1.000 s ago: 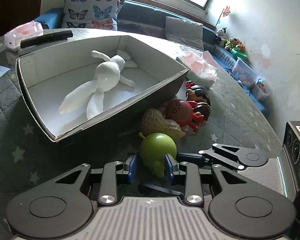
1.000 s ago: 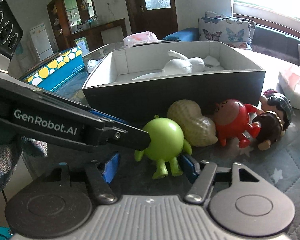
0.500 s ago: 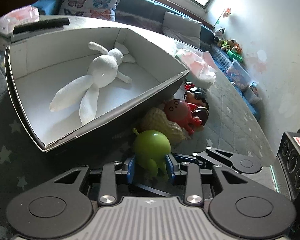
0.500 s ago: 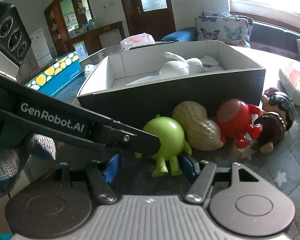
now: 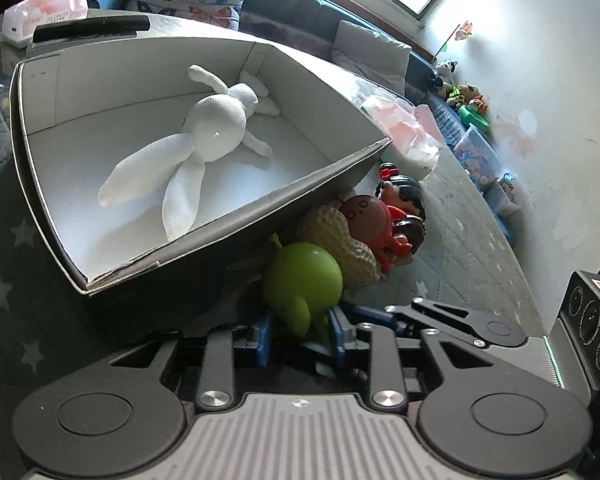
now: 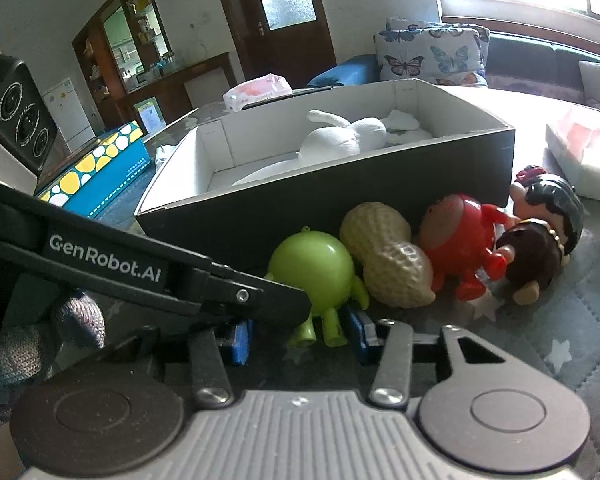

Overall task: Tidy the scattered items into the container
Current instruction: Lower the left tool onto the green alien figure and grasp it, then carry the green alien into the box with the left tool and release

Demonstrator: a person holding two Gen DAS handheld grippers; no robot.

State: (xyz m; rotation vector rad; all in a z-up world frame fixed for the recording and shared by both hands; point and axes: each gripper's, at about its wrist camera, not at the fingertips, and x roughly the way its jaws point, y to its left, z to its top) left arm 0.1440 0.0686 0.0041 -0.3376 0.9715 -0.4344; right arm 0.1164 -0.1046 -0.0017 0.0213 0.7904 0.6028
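While both my claws close, the green toy [image 5: 302,280] sits between each pair of blue pads; my left gripper [image 5: 300,334] pinches its lower body, and my right gripper [image 6: 300,336] has the legs between pads I cannot see touching. It rests on a grey star-quilted cover [image 6: 560,344]. Just beyond lie a peanut toy [image 6: 384,256] and red figure [image 6: 460,244], against the box [image 5: 228,220] holding a white rabbit [image 5: 204,136]. Farther off stand a butterfly cushion [image 6: 428,56], sofa [image 5: 300,16] and wooden door [image 6: 276,12].
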